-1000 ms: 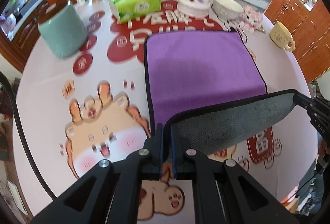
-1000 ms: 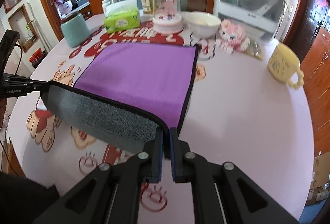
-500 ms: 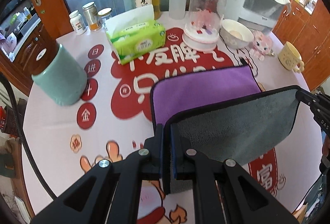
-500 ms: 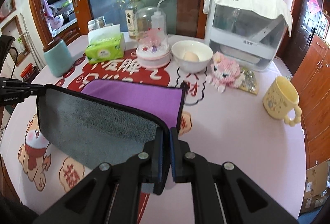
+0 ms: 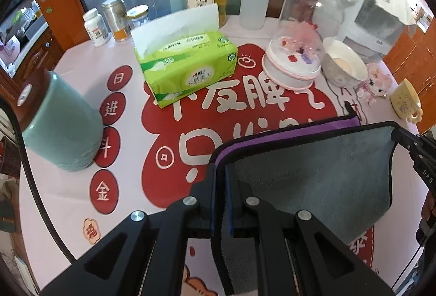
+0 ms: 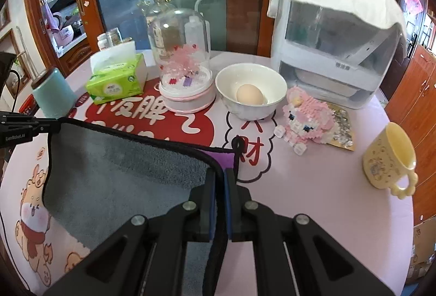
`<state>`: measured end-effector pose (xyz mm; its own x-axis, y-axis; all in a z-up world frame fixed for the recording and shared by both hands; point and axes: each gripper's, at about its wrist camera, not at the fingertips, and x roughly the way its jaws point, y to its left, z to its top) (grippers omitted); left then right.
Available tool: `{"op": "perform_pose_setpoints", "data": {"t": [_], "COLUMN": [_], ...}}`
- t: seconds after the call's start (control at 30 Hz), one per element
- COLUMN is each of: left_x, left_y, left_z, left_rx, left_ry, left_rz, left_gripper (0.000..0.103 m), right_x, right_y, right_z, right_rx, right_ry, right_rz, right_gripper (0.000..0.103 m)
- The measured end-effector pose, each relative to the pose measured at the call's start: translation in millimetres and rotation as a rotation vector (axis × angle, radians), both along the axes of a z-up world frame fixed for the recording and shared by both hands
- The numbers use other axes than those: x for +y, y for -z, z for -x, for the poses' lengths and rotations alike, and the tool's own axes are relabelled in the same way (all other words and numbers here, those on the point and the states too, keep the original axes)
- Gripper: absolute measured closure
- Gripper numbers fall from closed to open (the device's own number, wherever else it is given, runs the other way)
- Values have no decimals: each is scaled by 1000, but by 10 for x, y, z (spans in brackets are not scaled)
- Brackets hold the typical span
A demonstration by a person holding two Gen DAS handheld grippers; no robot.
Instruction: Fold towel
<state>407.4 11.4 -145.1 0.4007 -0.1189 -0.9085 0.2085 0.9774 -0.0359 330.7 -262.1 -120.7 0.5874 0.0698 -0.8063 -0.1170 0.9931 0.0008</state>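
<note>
Towel point(image 5: 313, 176) hangs folded over above the counter point(image 5: 68, 187), its grey fuzzy underside turned up toward both cameras and only a thin strip of the purple face showing along the far edge, where the lower layer lies on the printed cloth. A black piped border runs all round it, with a small black hanging loop at the far right corner, seen in the right wrist view. The raised edge is stretched between the two near corners. The left tongs point(image 5: 220, 187) are clenched on the towel's left corner, the fabric pinched between the blue pads. The right tongs point(image 6: 221, 187) are clamped on the right corner the same way, and each pair shows at the side of the other's view, gripping its end of the taut edge.

Beyond the towel's far edge the red printed patch of counter lies bare up to a row of things: a covered white appliance point(image 6: 335, 50), a teal cylinder point(image 5: 60, 124) well off to the left, a green tissue box point(image 5: 188, 69), a glass dome point(image 6: 185, 61) on a white base, and a white bowl point(image 6: 250, 94) holding an egg point(image 6: 250, 94). A pink brick figure point(image 6: 308, 118) sits near the loop corner, and a yellow mug point(image 6: 389, 157) stands well apart to the right.
</note>
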Motion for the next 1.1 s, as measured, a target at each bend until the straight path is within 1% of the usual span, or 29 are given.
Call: {"op": "perform_pose_setpoints", "data": {"t": [0.17, 0.3, 0.33, 0.37, 0.4, 0.47, 0.5, 0.57, 0.6, 0.67, 0.7, 0.73, 0.77, 0.83, 0.93, 1.1], "left_x": [-23, -21, -19, -10, 0, 27, 43, 80, 98, 134, 145, 153, 161, 170, 179, 215], "left_y": [227, 325, 334, 348, 359, 361, 359, 352, 344, 326, 318, 302, 285, 245, 191, 132], "left_z": [-87, -133, -142, -150, -154, -156, -159, -162, -155, -129, -117, -96, -68, -3, 114, 413], "left_rx": [36, 49, 51, 54, 56, 54, 54, 55, 52, 48, 46, 42, 38, 30, 20, 30], "left_ry": [-8, -18, -22, -30, -38, -56, -61, -74, -80, -95, -100, -105, -109, -114, -121, -131], "left_rz": [0, 0, -3, -7, -12, -23, -23, -20, -22, -29, -29, -29, -31, -37, -56, -54], "left_gripper": [97, 97, 94, 88, 85, 78, 77, 71, 70, 62, 60, 55, 51, 48, 38, 37], "right_x": [-16, -13, -17, -23, -29, -54, -65, -78, -89, -117, -130, -138, -148, -158, -147, -41], "right_y": [208, 324, 339, 353, 361, 384, 396, 403, 398, 372, 356, 343, 325, 284, 204, 132], "right_z": [-118, -166, -173, -180, -187, -196, -201, -202, -199, -178, -165, -158, -143, -112, -23, 249], "right_rx": [30, 49, 52, 54, 55, 61, 66, 70, 69, 61, 57, 54, 49, 44, 34, 43], "right_ry": [12, 21, 28, 37, 46, 65, 73, 89, 96, 112, 125, 131, 136, 143, 155, 171], "right_rz": [-33, -49, -48, -48, -48, -50, -48, -31, -30, -36, -34, -33, -33, -35, -41, -46], "right_gripper": [97, 95, 93, 87, 77, 63, 57, 51, 50, 47, 45, 44, 43, 43, 43, 42]}}
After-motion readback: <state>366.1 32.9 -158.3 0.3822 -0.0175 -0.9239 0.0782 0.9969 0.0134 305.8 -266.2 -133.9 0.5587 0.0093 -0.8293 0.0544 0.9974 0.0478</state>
